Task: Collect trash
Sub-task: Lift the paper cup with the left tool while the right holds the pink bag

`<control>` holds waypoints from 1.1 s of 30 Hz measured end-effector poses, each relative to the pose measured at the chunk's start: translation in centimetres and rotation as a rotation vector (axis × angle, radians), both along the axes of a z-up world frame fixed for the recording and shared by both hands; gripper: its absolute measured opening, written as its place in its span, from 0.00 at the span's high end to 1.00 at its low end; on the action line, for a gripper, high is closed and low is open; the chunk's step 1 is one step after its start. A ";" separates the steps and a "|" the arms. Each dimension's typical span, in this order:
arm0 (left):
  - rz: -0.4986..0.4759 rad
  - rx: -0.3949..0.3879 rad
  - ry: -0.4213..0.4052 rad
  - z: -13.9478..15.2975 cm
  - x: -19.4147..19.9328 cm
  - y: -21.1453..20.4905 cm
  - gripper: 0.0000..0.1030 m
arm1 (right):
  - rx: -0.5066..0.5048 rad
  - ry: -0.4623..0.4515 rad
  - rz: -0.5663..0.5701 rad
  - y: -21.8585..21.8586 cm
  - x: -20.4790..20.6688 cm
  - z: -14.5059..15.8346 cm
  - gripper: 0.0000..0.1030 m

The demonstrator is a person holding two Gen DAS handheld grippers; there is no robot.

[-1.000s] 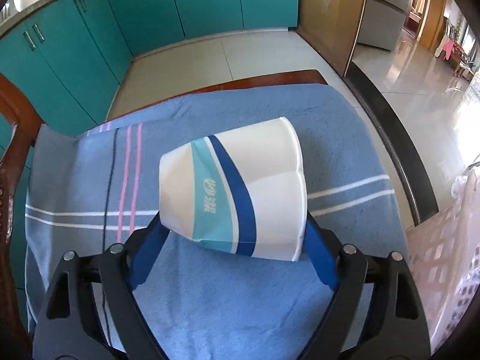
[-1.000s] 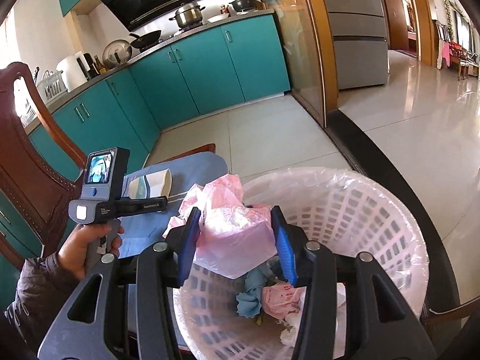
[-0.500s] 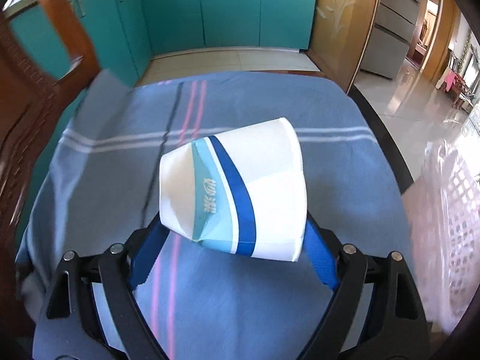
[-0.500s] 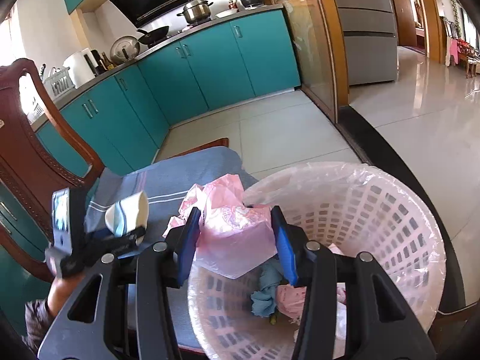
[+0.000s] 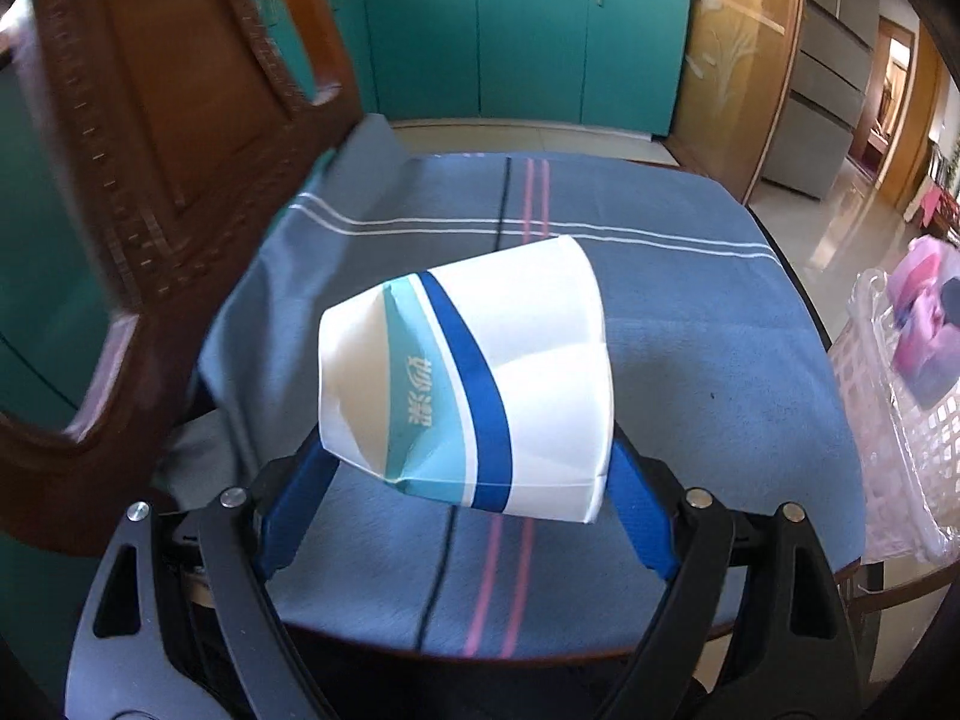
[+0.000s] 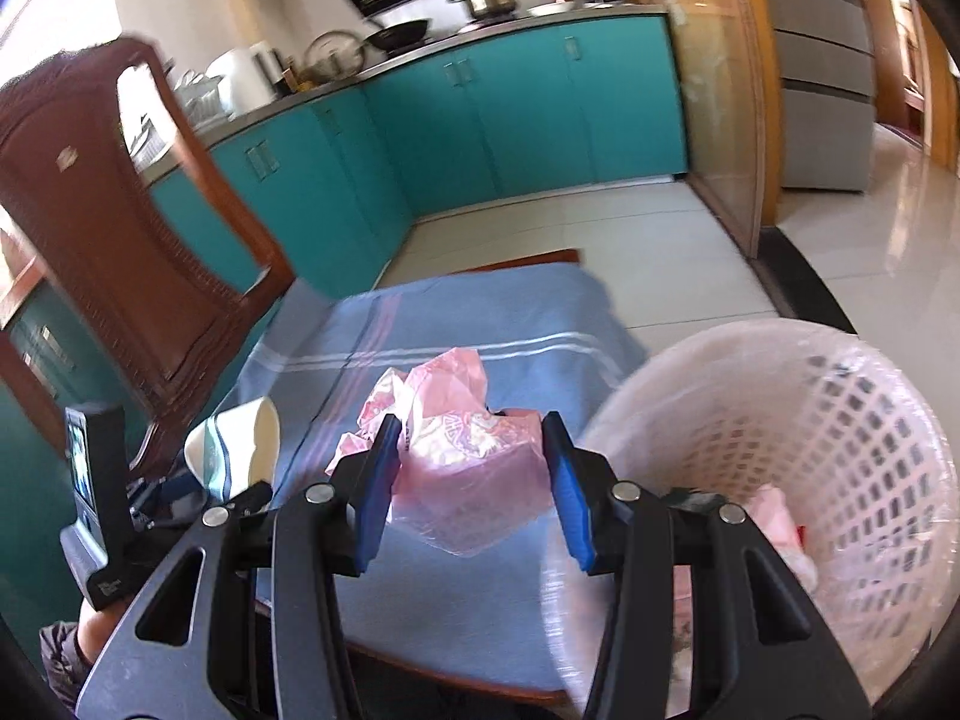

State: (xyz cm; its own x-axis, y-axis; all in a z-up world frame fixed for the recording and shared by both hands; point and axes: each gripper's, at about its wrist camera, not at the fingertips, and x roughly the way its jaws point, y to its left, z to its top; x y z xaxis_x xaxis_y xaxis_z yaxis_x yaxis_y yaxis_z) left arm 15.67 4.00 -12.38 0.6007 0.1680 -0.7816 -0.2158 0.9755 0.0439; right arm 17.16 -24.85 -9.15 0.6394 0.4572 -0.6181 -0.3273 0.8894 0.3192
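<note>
My left gripper (image 5: 465,468) is shut on a crumpled white paper cup (image 5: 474,384) with blue and teal stripes, held above the blue cloth (image 5: 690,360) on the chair seat. The cup also shows in the right wrist view (image 6: 237,441), at the left. My right gripper (image 6: 474,483) is shut on a crumpled pink plastic bag (image 6: 465,456), held over the cloth just left of the white mesh basket (image 6: 840,420). The basket has a clear liner and holds pink and pale scraps (image 6: 780,516).
The carved wooden chair back (image 5: 150,180) rises at the left of the seat. The basket's rim (image 5: 888,408) stands at the seat's right edge. Teal kitchen cabinets (image 6: 510,120) and a tiled floor (image 6: 570,234) lie beyond.
Both grippers have swung left, towards the chair back. The pink bag has moved from above the basket's rim to over the cloth. The cup stays held.
</note>
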 end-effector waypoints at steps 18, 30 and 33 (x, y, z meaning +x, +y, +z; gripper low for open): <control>0.019 -0.030 -0.121 3.7 -5.1 1.1 0.17 | -0.120 0.032 0.114 7.8 -2.6 -0.8 0.54; -0.003 -0.001 -0.165 5.4 -6.1 -0.2 0.17 | -0.110 -0.011 0.081 6.3 -3.0 0.5 0.54; -0.013 0.004 -0.164 5.5 -6.2 -0.7 0.17 | -0.106 -0.013 0.070 5.7 -3.0 0.5 0.54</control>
